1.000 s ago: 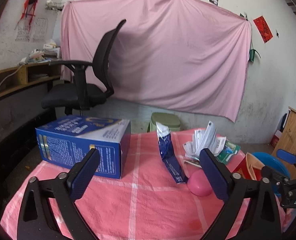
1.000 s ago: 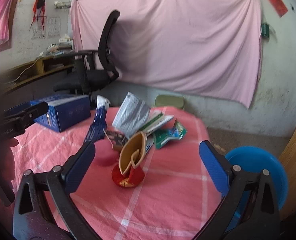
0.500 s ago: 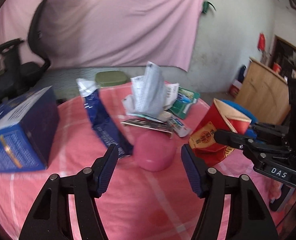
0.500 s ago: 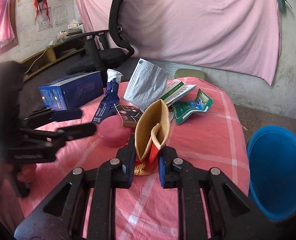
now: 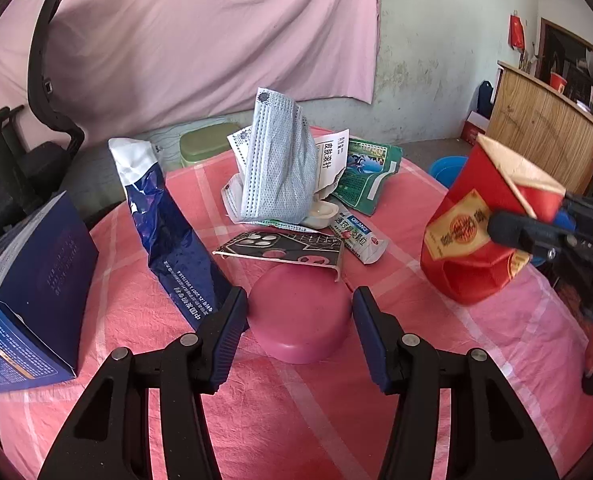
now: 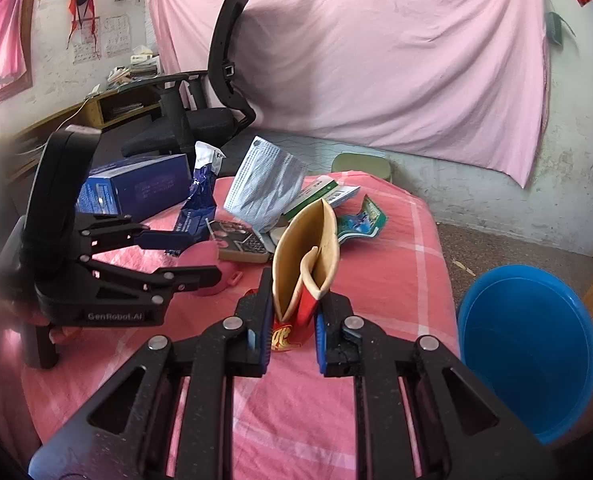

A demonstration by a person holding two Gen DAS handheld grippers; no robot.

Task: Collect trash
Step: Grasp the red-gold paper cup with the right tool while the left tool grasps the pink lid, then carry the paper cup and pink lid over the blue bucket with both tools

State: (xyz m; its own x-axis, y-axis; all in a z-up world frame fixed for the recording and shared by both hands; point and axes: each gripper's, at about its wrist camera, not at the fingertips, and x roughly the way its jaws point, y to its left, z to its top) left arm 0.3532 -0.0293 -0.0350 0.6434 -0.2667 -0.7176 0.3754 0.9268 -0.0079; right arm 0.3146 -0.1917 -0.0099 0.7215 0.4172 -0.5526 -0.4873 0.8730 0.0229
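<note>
My right gripper [image 6: 292,312] is shut on a squashed red paper cup [image 6: 304,256] with a tan inside, held just above the pink tablecloth; the cup also shows in the left wrist view [image 5: 484,232]. My left gripper [image 5: 298,312] has its fingers on both sides of an upturned pink bowl [image 5: 300,312], close to its sides; the bowl also shows in the right wrist view [image 6: 206,260]. Behind the bowl lie a grey face mask [image 5: 276,160], a blue foil bag [image 5: 164,224], a phone case [image 5: 280,246], a green packet [image 5: 366,176] and a sachet [image 5: 358,234].
A blue carton [image 5: 24,292] lies at the table's left. A blue basin [image 6: 528,348] stands on the floor right of the table [image 6: 376,288]. A black office chair [image 6: 200,120] and a green stool [image 6: 360,166] stand behind. A wooden cabinet [image 5: 544,120] is at far right.
My left gripper swung right from the carton to the pink bowl and narrowed around it. My right gripper closed on the red cup and lifted it slightly.
</note>
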